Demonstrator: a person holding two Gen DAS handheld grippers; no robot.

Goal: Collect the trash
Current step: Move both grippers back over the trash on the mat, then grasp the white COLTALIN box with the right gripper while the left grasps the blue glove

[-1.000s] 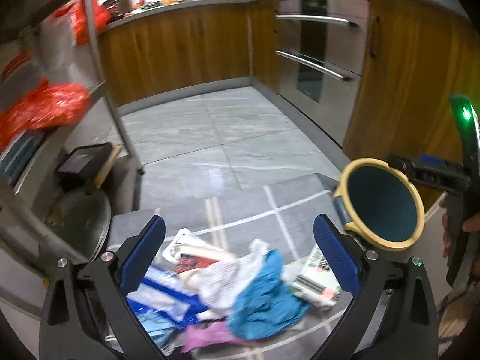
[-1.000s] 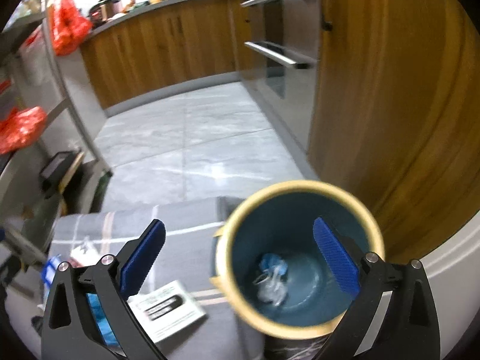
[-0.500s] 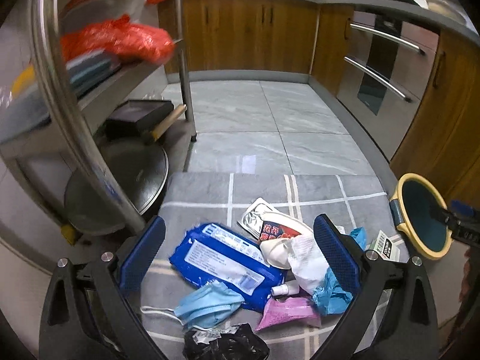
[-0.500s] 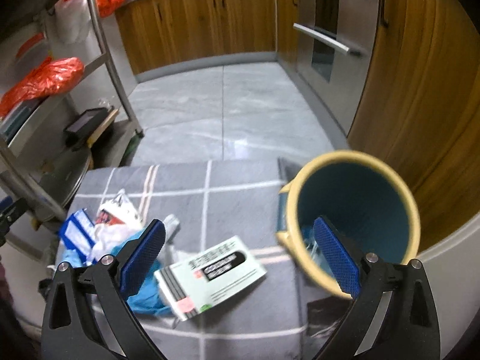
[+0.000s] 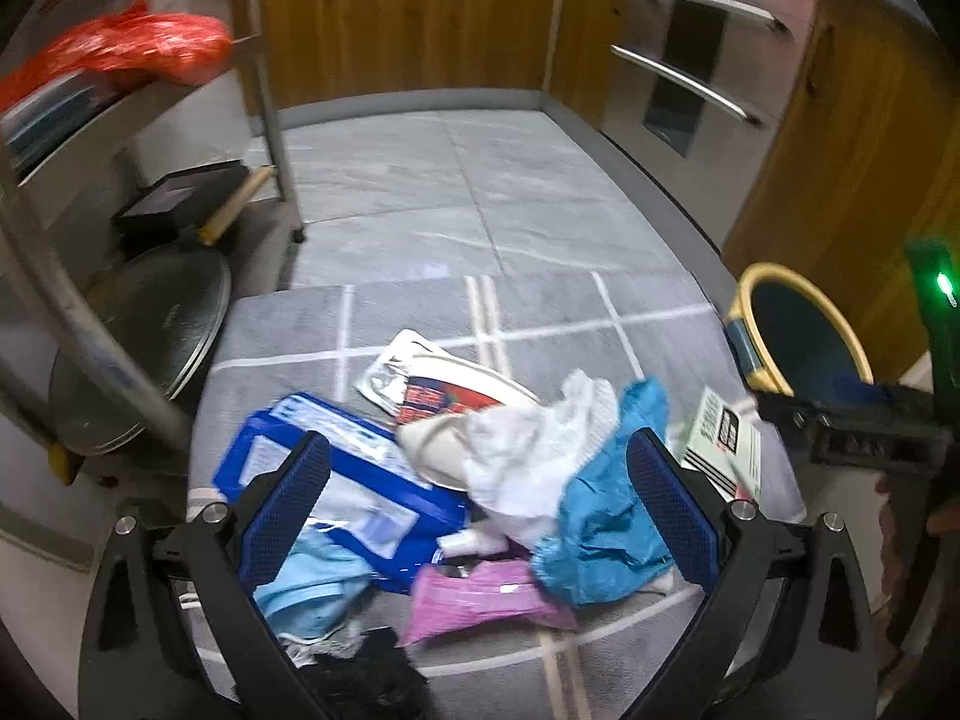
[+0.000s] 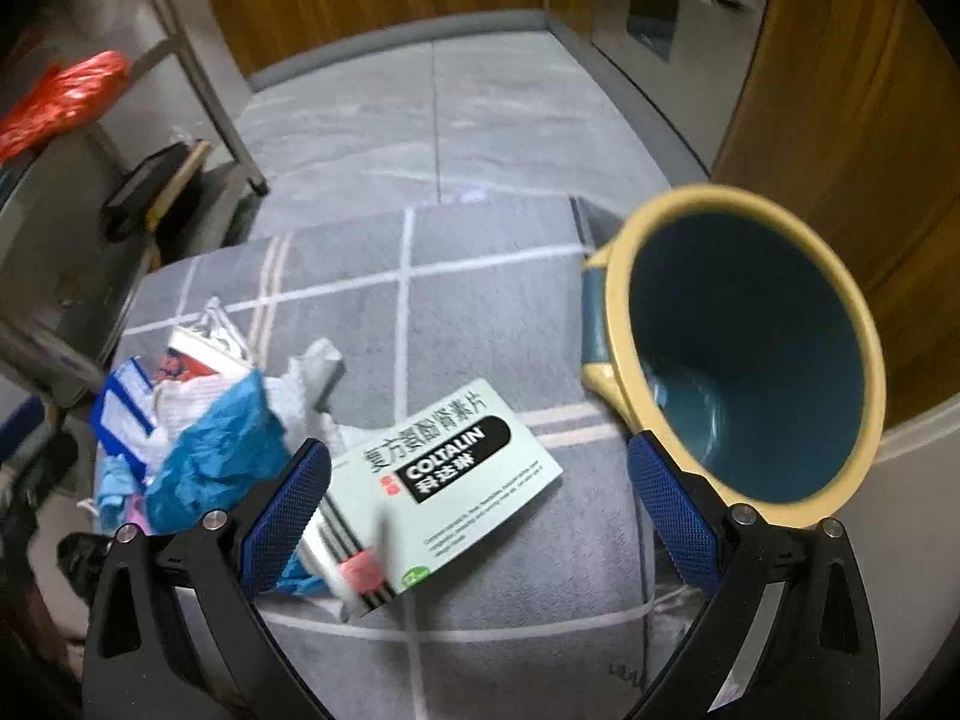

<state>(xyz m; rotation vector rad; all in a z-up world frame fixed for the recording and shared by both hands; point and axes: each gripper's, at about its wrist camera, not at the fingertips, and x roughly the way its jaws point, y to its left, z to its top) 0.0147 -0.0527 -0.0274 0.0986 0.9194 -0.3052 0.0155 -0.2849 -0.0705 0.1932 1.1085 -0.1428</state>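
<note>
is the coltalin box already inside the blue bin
No, the Coltalin box lies flat on the grey mat, beside the yellow-rimmed bin.

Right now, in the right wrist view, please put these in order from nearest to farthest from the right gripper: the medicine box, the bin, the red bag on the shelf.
From the right gripper:
1. The medicine box, lying on the grey mat between the open fingers, toward the left one.
2. The bin, just beyond the right finger, at the mat's right edge.
3. The red bag, far left on the metal shelf.
</note>
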